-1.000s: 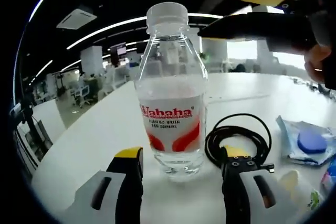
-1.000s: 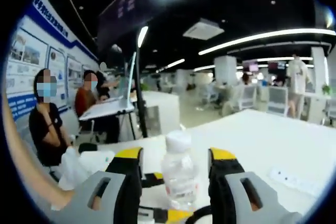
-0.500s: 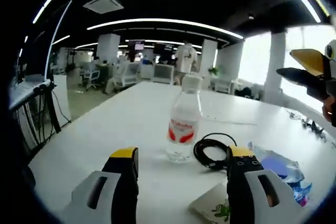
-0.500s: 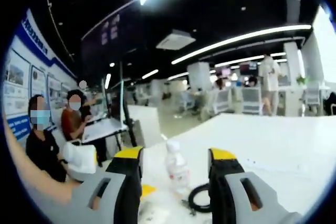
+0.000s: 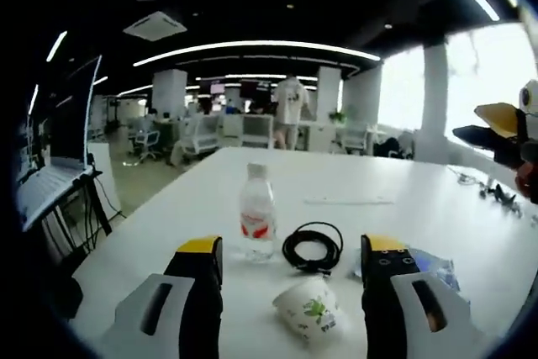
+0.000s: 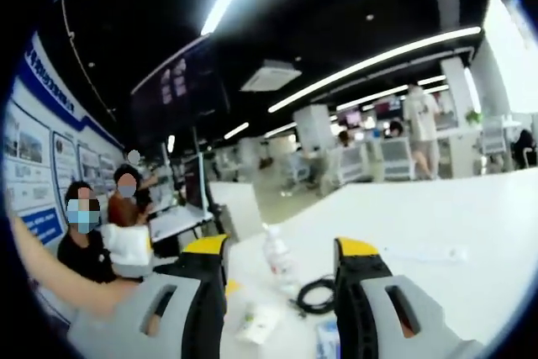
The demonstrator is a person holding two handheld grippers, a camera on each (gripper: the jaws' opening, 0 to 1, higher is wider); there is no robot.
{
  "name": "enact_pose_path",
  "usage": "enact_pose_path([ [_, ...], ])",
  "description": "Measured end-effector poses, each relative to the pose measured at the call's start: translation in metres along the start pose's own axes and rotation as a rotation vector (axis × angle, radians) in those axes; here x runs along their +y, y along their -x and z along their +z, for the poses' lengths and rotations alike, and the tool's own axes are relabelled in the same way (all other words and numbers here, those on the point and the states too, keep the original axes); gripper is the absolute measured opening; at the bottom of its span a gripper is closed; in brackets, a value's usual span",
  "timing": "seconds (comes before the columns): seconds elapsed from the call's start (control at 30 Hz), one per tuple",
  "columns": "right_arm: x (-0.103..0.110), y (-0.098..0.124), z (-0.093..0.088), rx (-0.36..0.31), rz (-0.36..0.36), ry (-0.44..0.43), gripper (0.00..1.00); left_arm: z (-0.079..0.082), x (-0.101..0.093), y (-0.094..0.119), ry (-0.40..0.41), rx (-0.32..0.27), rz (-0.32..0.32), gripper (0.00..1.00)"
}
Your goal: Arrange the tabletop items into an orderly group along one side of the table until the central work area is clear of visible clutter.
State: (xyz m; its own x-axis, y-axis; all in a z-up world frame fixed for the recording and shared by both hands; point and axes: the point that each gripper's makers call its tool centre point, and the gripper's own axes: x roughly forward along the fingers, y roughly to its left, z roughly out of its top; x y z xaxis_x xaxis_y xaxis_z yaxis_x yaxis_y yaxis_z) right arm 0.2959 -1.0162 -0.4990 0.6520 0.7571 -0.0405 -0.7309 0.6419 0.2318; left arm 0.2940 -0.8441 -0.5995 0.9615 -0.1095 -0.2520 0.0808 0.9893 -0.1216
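Glaring ceiling strips, soft fisheye blur

The blue packet [image 5: 424, 262] sits half behind a gripper jaw (contents unreadable), and the bottle [image 5: 257, 223] label's print is too small to read.

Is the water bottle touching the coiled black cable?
Apart. The left gripper view shows bare white table between the water bottle and the coiled black cable.
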Motion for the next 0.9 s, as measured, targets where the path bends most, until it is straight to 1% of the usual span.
enact_pose_path([
  [0.07, -0.006, -0.002, -0.004, 0.021, -0.002, -0.007, 0.47, 0.001, -0.004, -0.003, 0.0, 0.001, -0.008, 0.66],
  [0.13, -0.008, -0.005, -0.007, 0.038, 0.004, 0.002, 0.47, -0.001, -0.007, -0.008, -0.029, 0.02, -0.021, 0.66],
  [0.23, -0.015, -0.015, -0.015, 0.063, -0.001, 0.016, 0.47, -0.003, -0.009, -0.019, -0.025, 0.04, -0.037, 0.66],
  [0.3, -0.025, -0.019, -0.022, 0.091, -0.035, 0.013, 0.47, -0.011, -0.011, -0.031, -0.001, 0.082, -0.061, 0.67],
  [0.33, -0.032, -0.022, -0.025, 0.1, -0.065, -0.001, 0.47, -0.013, -0.011, -0.036, 0.004, 0.094, -0.068, 0.67],
  [0.37, -0.035, -0.024, -0.027, 0.102, -0.069, -0.005, 0.47, -0.018, -0.009, -0.044, 0.002, 0.115, -0.066, 0.67],
  [0.43, -0.043, -0.032, -0.035, 0.127, -0.079, 0.005, 0.47, -0.023, -0.007, -0.056, 0.027, 0.128, -0.061, 0.67],
  [0.5, -0.057, -0.041, -0.047, 0.163, -0.104, 0.009, 0.47, -0.027, -0.009, -0.07, 0.038, 0.141, -0.076, 0.67],
  [0.57, -0.07, -0.049, -0.059, 0.191, -0.129, -0.015, 0.47, -0.033, -0.012, -0.083, 0.032, 0.17, -0.086, 0.67],
  [0.6, -0.079, -0.056, -0.068, 0.216, -0.153, -0.028, 0.47, -0.034, -0.013, -0.087, 0.036, 0.174, -0.088, 0.66],
  [0.63, -0.085, -0.061, -0.073, 0.227, -0.166, -0.037, 0.47, -0.035, -0.013, -0.091, 0.046, 0.177, -0.088, 0.65],
  [0.7, -0.092, -0.075, -0.08, 0.235, -0.171, -0.048, 0.47, -0.039, -0.013, -0.101, 0.084, 0.19, -0.082, 0.64],
  [0.73, -0.095, -0.081, -0.084, 0.243, -0.173, -0.047, 0.47, -0.045, -0.013, -0.107, 0.111, 0.211, -0.077, 0.63],
  [0.83, -0.103, -0.104, -0.11, 0.325, -0.165, -0.056, 0.47, -0.062, -0.012, -0.118, 0.115, 0.27, -0.066, 0.59],
  [0.9, -0.105, -0.116, -0.123, 0.354, -0.155, -0.079, 0.48, -0.07, -0.013, -0.123, 0.103, 0.293, -0.065, 0.52],
])
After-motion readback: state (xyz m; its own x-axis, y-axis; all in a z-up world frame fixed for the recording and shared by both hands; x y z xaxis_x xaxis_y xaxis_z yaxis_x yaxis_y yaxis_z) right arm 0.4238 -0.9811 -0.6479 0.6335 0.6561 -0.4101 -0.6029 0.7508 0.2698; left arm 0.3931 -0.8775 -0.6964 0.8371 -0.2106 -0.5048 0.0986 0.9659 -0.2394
